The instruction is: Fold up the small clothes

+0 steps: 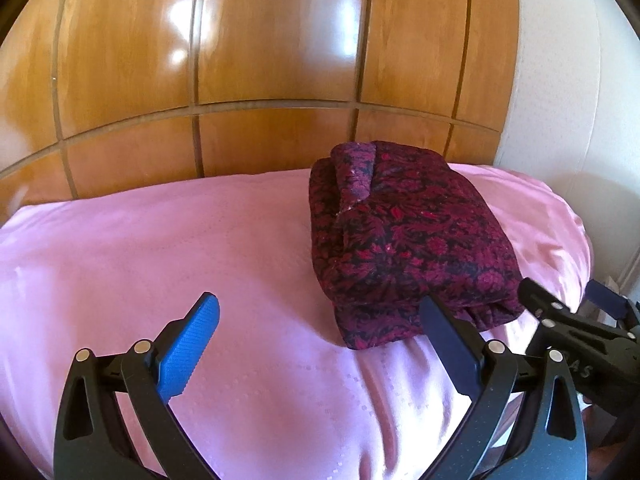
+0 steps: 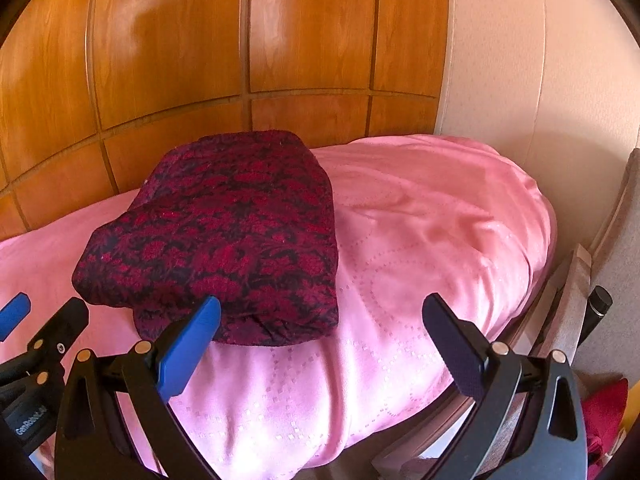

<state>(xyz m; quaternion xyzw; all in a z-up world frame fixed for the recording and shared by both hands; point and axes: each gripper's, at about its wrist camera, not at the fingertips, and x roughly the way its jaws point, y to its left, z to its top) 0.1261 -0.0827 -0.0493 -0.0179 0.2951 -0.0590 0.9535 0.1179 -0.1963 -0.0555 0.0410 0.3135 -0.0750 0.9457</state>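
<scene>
A dark red and black patterned garment point(image 1: 408, 240) lies folded into a thick bundle on the pink bed cover point(image 1: 200, 240). In the left wrist view my left gripper point(image 1: 320, 312) is open and empty, just in front of and left of the bundle's near edge. In the right wrist view the garment point(image 2: 228, 232) sits left of centre, and my right gripper point(image 2: 320, 312) is open and empty over the pink cover point(image 2: 420, 220), its left finger point(image 2: 192, 344) in front of the bundle's near edge. Each gripper shows at the edge of the other's view.
A glossy wooden panelled headboard point(image 1: 260, 60) stands behind the bed. A pale wall point(image 2: 540, 60) is at the right. The bed's right edge drops off beside a grey upholstered piece point(image 2: 616, 260) and some red cloth point(image 2: 604, 408) lower down.
</scene>
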